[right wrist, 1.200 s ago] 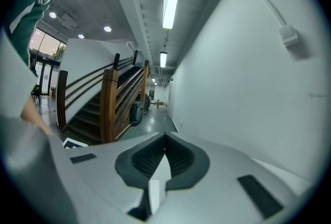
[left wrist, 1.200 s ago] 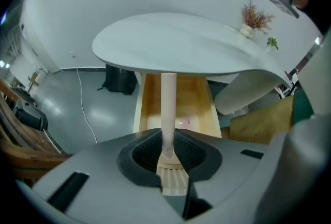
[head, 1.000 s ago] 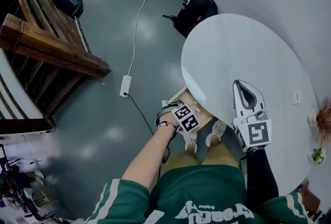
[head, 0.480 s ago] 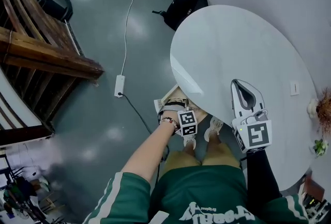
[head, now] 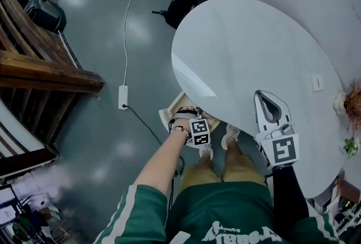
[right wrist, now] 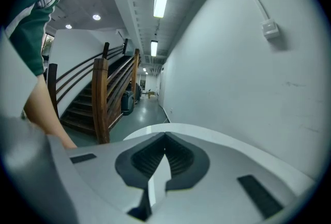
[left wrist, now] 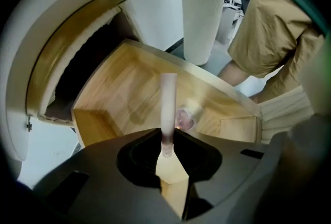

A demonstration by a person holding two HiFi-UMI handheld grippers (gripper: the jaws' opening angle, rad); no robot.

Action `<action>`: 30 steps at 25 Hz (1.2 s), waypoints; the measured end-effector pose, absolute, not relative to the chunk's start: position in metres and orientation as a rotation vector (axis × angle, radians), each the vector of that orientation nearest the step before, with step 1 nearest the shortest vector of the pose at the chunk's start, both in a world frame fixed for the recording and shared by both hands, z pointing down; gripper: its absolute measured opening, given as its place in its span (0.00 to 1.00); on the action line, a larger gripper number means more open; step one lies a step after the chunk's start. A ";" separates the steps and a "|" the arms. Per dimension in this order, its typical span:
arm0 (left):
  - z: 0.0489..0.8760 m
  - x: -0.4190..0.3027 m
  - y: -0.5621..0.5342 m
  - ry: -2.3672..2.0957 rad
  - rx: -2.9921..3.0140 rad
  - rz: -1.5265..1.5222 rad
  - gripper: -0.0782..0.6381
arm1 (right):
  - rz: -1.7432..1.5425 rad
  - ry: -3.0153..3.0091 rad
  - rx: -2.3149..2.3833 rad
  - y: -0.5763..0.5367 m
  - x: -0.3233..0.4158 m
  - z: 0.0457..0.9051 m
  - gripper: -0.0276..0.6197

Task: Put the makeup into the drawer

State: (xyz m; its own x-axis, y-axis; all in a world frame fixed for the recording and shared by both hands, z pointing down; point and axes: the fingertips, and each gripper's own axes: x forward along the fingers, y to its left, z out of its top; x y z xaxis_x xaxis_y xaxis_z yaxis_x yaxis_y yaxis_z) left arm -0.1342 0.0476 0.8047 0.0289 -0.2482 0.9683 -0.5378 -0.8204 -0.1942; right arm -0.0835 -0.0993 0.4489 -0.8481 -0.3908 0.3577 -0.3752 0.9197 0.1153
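Left gripper (left wrist: 166, 150): fingers closed narrow on a slim, pale makeup tube (left wrist: 168, 106), gripped at its pinkish lower end. In the left gripper view the tube stands up the centre of the frame, over the open wooden drawer (left wrist: 124, 93). The tube is above the drawer's inside, not lying in it.

Drawer contents: one small round, clear pinkish item (left wrist: 184, 118) rests on the drawer floor, just right of the tube in the frame. What it is cannot be told.

In the head view the left gripper sits at lower centre, pointing steeply down at the near edge of the round white table (head: 254, 51), with the drawer showing beneath that edge. The ribbed white table pedestal (left wrist: 200, 21) stands behind the drawer, at upper centre of the left gripper view.

Right gripper (right wrist: 164, 158): fingers brought together, tips meeting, nothing between them. In the head view it is at lower right, above the table top, well apart from the drawer.

Surroundings: a black backpack (head: 186, 0) and a white power strip (head: 122, 96) lie on the grey floor (head: 113, 141), at upper centre and at centre left.
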 end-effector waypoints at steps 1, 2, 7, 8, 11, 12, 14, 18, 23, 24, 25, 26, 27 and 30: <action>0.807 -0.133 0.047 -0.797 2.083 1.884 0.21 | -0.061 -2.696 0.569 -0.101 -0.080 0.449 0.05; 0.809 -0.131 0.047 -0.776 2.092 1.895 0.21 | -0.064 -2.692 0.577 -0.102 -0.077 0.449 0.05; 0.824 -0.130 0.060 -0.648 2.054 1.982 0.21 | -0.078 -2.676 0.602 -0.105 -0.067 0.446 0.05; 0.827 -0.131 0.062 -0.631 2.036 2.000 0.21 | -0.080 -2.673 0.605 -0.105 -0.065 0.446 0.05; 0.835 -0.134 0.068 -0.582 1.999 2.035 0.21 | -0.079 -2.668 0.616 -0.105 -0.059 0.448 0.05; 0.836 -0.134 0.069 -0.567 1.992 2.046 0.21 | -0.077 -2.666 0.617 -0.105 -0.058 0.449 0.05; 0.839 -0.133 0.071 -0.539 1.982 2.066 0.21 | -0.075 -2.662 0.614 -0.103 -0.056 0.451 0.05; 0.844 -0.135 0.076 -0.504 1.957 2.088 0.21 | -0.077 -2.657 0.612 -0.101 -0.054 0.453 0.05; 0.845 -0.136 0.075 -0.502 1.950 2.082 0.23 | -0.078 -2.658 0.615 -0.102 -0.053 0.454 0.05; 0.845 -0.134 0.076 -0.494 1.954 2.072 0.30 | -0.077 -2.657 0.615 -0.102 -0.053 0.454 0.05; 0.845 -0.133 0.077 -0.485 1.959 2.058 0.38 | -0.077 -2.658 0.614 -0.101 -0.054 0.454 0.05; 0.844 -0.131 0.078 -0.481 1.965 2.045 0.43 | -0.078 -2.659 0.614 -0.101 -0.054 0.453 0.05; 0.844 -0.131 0.078 -0.484 1.970 2.033 0.44 | -0.078 -2.659 0.613 -0.100 -0.054 0.453 0.05; 0.838 -0.130 0.072 -0.525 1.994 2.006 0.45 | -0.079 -2.664 0.616 -0.100 -0.056 0.450 0.05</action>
